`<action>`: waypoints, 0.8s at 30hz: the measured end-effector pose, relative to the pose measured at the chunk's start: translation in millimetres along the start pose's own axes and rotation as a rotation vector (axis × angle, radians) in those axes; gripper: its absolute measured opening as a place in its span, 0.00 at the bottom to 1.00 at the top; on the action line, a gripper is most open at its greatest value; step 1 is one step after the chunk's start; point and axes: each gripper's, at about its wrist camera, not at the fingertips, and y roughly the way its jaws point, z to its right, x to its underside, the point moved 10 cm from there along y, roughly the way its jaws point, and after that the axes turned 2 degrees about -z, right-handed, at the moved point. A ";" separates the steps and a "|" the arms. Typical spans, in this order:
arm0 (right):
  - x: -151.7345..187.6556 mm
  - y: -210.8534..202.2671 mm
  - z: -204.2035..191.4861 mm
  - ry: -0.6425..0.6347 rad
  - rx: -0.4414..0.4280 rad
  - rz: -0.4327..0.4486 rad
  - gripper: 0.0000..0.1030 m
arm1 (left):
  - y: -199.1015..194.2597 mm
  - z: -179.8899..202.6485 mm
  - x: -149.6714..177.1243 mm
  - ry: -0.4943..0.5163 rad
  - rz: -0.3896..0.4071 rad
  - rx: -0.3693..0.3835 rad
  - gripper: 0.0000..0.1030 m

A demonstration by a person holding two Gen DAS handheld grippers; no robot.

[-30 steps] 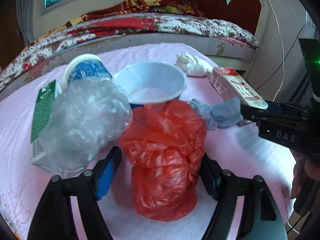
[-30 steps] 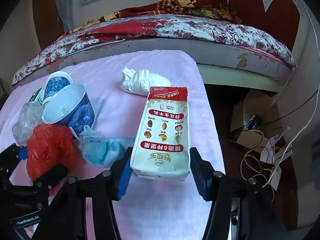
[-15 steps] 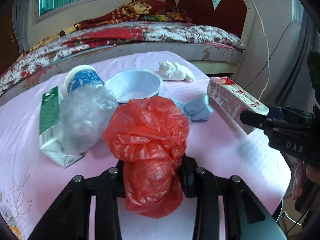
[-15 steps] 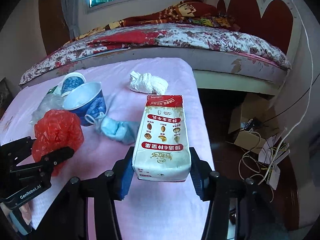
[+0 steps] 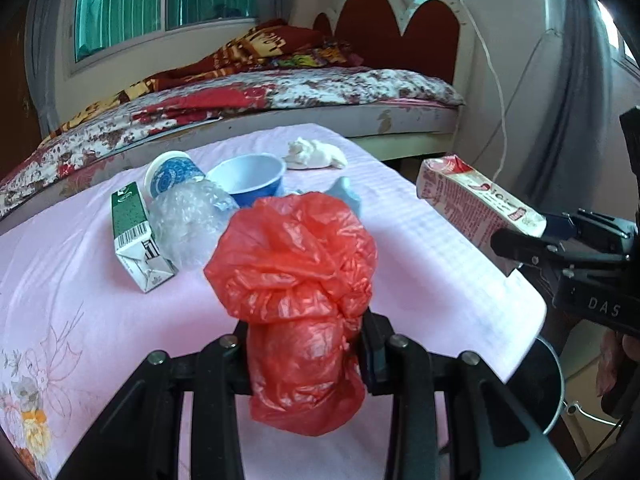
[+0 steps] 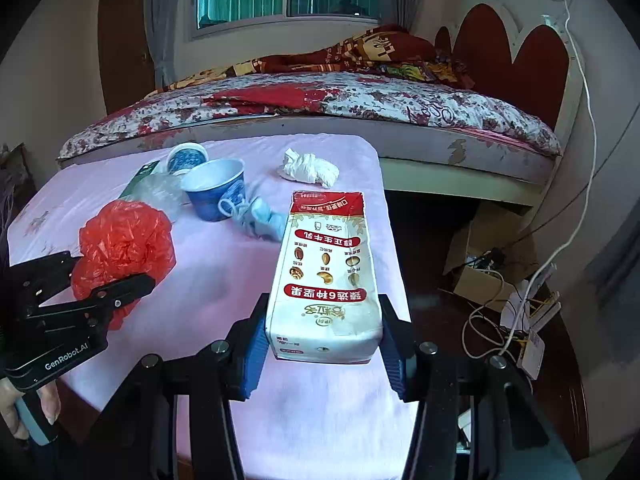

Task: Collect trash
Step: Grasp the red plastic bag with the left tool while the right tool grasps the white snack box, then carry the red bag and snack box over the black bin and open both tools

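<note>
A: Both loads have risen off the pink tablecloth (image 5: 100,280): the left gripper (image 5: 304,356) clamps the crumpled red plastic bag (image 5: 296,264), the right gripper (image 6: 324,344) the white-and-red milk carton (image 6: 326,276).

B: That soft bag could slip out. The blue paper bowl (image 6: 216,194), white tissue wad (image 6: 308,166) and green carton (image 5: 136,236) remain.

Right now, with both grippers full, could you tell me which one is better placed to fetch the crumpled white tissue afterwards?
Right, probably. The crumpled white tissue lies at the table's far right, ahead of the right gripper holding the red-and-white milk carton. The left gripper, holding the red plastic bag, would reach across cups.
</note>
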 end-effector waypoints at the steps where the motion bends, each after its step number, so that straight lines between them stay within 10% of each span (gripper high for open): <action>1: 4.4 -4.2 1.4 0.001 0.001 0.000 0.50 | -2.5 2.3 2.0 -0.001 0.002 0.004 0.35; 24: 107.4 -99.5 88.5 0.147 0.119 -0.001 0.50 | -26.9 109.4 24.5 0.106 0.013 0.119 0.35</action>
